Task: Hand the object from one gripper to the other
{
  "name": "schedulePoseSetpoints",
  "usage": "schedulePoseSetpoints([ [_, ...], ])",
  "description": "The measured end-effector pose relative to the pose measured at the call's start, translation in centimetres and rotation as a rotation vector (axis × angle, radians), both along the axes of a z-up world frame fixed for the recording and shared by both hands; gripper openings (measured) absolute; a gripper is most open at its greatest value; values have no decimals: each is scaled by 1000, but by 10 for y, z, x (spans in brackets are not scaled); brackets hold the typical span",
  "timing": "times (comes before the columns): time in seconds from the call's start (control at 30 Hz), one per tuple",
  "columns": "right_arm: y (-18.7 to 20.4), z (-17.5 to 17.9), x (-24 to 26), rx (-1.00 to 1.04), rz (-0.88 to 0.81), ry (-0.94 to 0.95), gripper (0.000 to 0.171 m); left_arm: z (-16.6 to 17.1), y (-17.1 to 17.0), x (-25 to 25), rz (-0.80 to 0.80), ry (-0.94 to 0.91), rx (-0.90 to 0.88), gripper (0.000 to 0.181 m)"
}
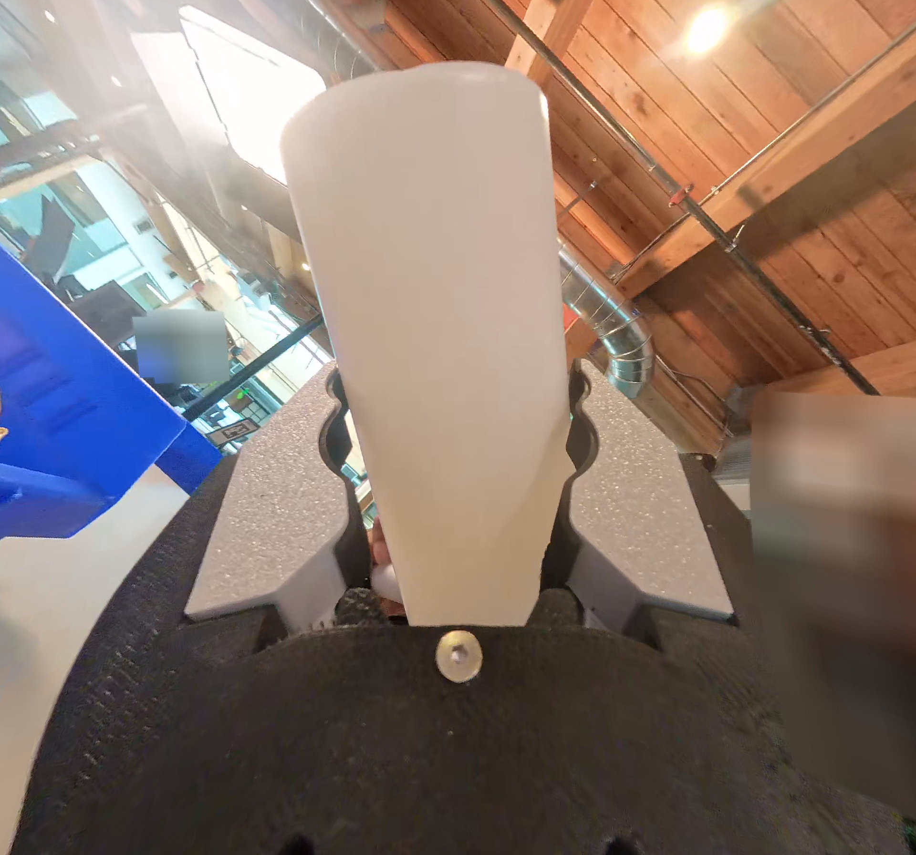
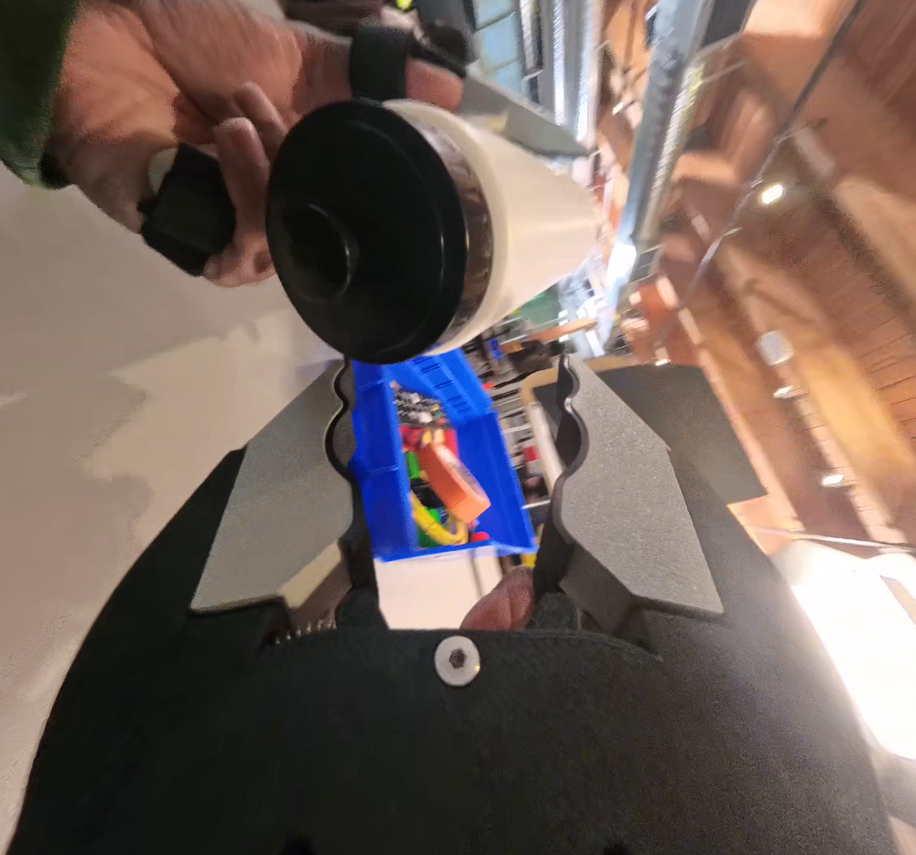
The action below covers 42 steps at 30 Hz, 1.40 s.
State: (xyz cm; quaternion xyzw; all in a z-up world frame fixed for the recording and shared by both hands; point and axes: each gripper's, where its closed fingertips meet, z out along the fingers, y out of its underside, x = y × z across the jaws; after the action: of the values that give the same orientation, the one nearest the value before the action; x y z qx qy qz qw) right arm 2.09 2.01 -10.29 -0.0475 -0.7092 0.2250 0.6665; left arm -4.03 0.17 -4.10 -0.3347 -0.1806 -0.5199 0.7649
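Left wrist view: tongs [image 1: 453,435] clamp smooth white tapered tumbler [image 1: 426,286] — black-lidded.

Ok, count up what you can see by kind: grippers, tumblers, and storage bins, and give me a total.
Grippers: 2, the left gripper shut on the tumbler, the right gripper open
White tumbler with black lid: 1
Blue bin of mixed items: 1
Total: 4

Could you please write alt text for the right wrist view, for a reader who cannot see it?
A white tumbler with a black lid is held out, lid first, just beyond the open, empty right gripper. A hand in a green sleeve is behind the tumbler. Between the grey fingers shows a blue bin of colourful items.
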Motion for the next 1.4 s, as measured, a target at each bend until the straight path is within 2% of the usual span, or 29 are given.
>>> schedulePoseSetpoints([
  [0.23,15,-35,8,-448,59,-516,87,3,1,8,-47,7,19,88],
  [0.33,21,-22,20,-720,164,-635,85,2,2,9,-28,25,6,88],
  [0.43,18,5,34,-979,345,-708,85,3,2,9,17,64,-17,88],
  [0.5,3,19,43,-1093,472,-774,91,2,5,12,40,96,-39,88],
  [0.57,-13,16,40,-1131,486,-840,99,1,10,19,65,152,-76,88],
  [0.7,-37,-20,20,-1070,371,-943,106,-1,21,49,128,397,-160,88],
  [0.77,-47,-32,16,-1028,360,-958,97,-5,27,64,164,527,-201,88],
  [0.9,-42,-40,8,-922,299,-885,93,-7,28,75,238,680,-220,89],
  [1.03,-13,-36,-6,-758,131,-675,93,-4,28,73,308,706,-222,86],
  [1.23,79,-9,-18,-362,-347,-238,93,-13,34,58,527,869,-351,100],
  [1.3,104,6,-15,-187,-478,-80,93,-18,37,53,518,870,-412,108],
  [1.4,119,21,-11,-2,-552,76,94,-22,38,51,473,853,-486,117],
])
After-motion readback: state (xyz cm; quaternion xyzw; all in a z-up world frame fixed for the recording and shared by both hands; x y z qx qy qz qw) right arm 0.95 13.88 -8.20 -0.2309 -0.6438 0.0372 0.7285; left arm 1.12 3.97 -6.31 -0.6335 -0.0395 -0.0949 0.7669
